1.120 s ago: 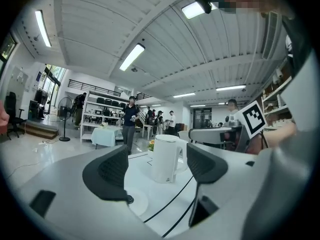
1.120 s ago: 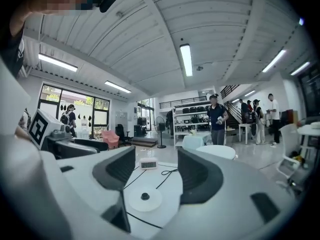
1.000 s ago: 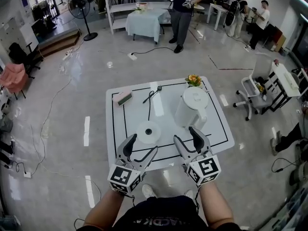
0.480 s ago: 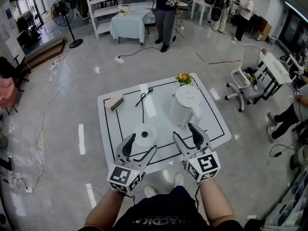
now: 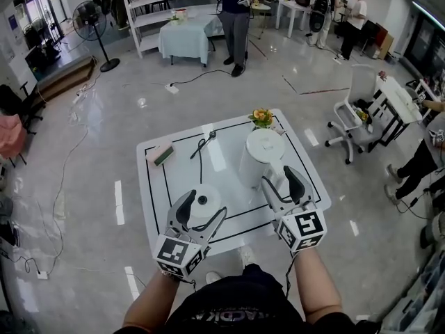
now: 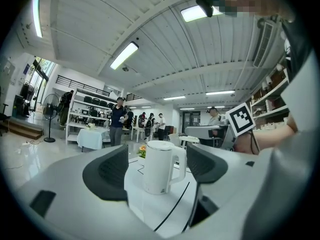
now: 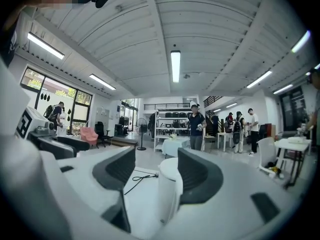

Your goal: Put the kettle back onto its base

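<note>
White tabletop (image 5: 156, 190) with black lines lies below you, in a wide hall with people at the far end. Your kettle (image 5: 261, 155) stands upright on it, off its round base (image 5: 207, 195), which sits just beside it to the left and nearer you. Your right gripper (image 5: 281, 181) has its jaws wide apart at the kettle's handle side, the white body between them; you cannot tell whether either jaw touches. Your left gripper (image 5: 201, 218) is wide apart too, gripping nothing, over the base's near edge. Flowers (image 5: 262, 117) stand behind the kettle.
</note>
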Demonstrator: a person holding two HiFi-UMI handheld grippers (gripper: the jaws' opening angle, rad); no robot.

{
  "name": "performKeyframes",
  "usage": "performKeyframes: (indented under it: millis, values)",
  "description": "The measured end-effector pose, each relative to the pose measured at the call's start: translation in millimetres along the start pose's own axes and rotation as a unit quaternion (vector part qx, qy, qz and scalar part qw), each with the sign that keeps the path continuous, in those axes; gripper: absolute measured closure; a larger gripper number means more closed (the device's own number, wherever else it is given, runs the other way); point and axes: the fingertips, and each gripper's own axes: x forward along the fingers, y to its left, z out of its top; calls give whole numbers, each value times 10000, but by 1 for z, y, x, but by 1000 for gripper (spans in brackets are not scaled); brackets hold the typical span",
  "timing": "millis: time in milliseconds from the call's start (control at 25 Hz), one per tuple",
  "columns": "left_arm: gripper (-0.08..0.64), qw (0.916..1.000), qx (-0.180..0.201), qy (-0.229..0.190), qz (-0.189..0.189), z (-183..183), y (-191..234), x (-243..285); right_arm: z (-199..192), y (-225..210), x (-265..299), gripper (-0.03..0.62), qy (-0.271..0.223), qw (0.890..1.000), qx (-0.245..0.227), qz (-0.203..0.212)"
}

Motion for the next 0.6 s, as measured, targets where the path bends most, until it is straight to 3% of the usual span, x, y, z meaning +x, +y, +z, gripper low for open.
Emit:
performKeyframes:
  millis: [600]
  values:
    - [207, 9997, -66, 231, 78, -16, -14, 51, -57, -57, 31, 344, 631, 9972, 400, 64]
